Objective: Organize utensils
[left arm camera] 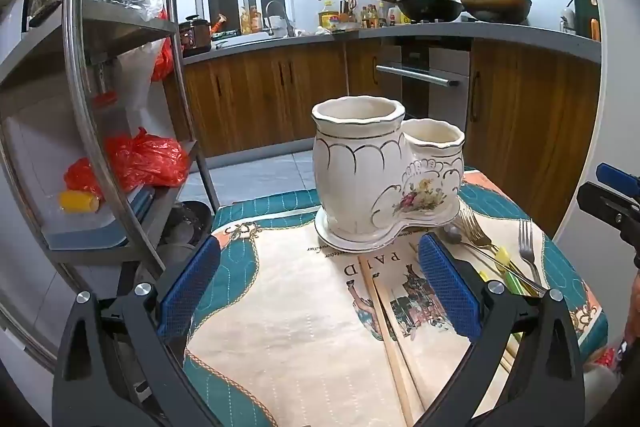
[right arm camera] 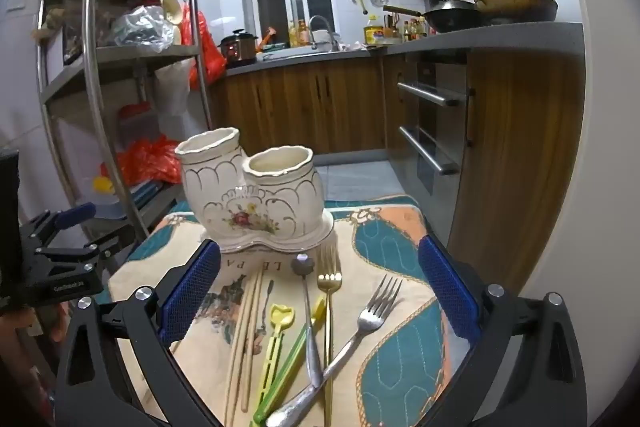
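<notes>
A white ceramic two-cup utensil holder (left arm camera: pixel 384 171) (right arm camera: pixel 252 195) with a flower print stands on its saucer at the far side of the small table. Both cups look empty. In front of it lie wooden chopsticks (right arm camera: pixel 244 339) (left arm camera: pixel 388 339), a yellow plastic utensil (right arm camera: pixel 276 339), a green one (right arm camera: pixel 288 367), a small silver spoon (right arm camera: pixel 308 311), a gold fork (right arm camera: pixel 329 307) and a silver fork (right arm camera: pixel 360 331) (left arm camera: pixel 527 247). My left gripper (left arm camera: pixel 320 291) is open above the chopsticks, short of the holder. My right gripper (right arm camera: pixel 320 303) is open above the utensils, holding nothing.
The table carries a quilted teal and cream cloth (right arm camera: pixel 400 355). A metal shelf rack (left arm camera: pixel 120 107) with red bags stands close on the left. Wooden kitchen cabinets (right arm camera: pixel 516 155) and an oven are behind and to the right. The other gripper (right arm camera: pixel 52 255) shows at the left edge.
</notes>
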